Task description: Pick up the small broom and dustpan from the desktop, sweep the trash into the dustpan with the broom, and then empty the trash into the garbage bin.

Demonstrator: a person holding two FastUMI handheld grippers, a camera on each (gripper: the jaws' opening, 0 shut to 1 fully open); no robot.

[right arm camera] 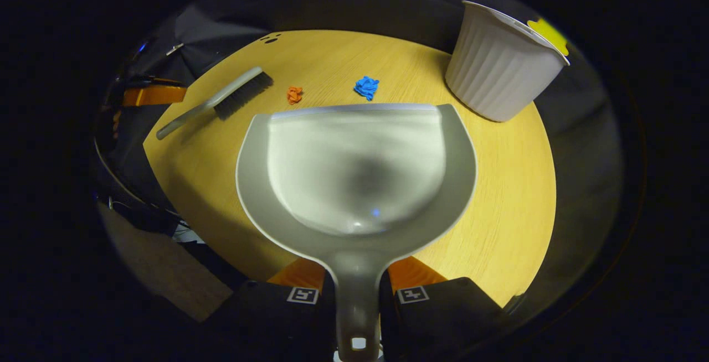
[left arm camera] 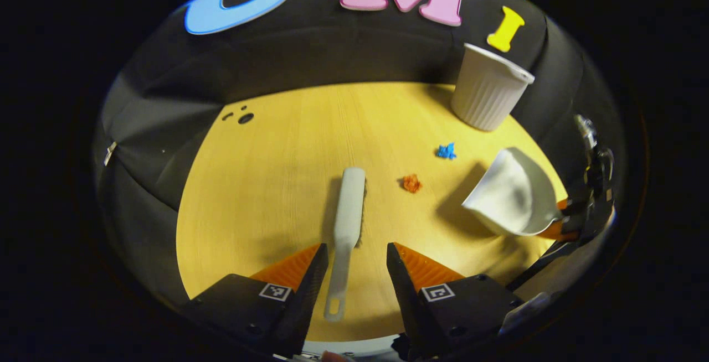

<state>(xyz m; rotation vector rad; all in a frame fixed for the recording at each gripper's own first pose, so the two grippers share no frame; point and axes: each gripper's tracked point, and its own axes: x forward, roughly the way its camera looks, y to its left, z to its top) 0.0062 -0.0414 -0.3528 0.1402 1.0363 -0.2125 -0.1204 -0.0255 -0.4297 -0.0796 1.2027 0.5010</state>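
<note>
Left gripper (left arm camera: 357, 265): fingers spread wide, straddling the handle of the small grey plastic broom (left arm camera: 348, 223) without touching it. The broom lies flat on the round yellow wood-grain table (left arm camera: 266, 196), handle end toward the gripper, bristle head pointing away.

Right gripper (right arm camera: 357, 290): fingers closed against both sides of the handle of the grey plastic dustpan (right arm camera: 354, 174). In the left gripper view the dustpan (left arm camera: 512, 193) appears lifted off the table and tilted, its shadow cast on the wood beside it, with the right gripper (left arm camera: 576, 221) at the table's edge.

Trash on the table: a crumpled orange paper scrap (left arm camera: 411, 183) just beside the broom head, and a crumpled blue paper scrap (left arm camera: 446, 151) farther on, toward the bin. The two are apart.

The white ribbed plastic garbage bin (left arm camera: 490, 88) stands upright at the far edge of the table, beyond the blue scrap.
</note>
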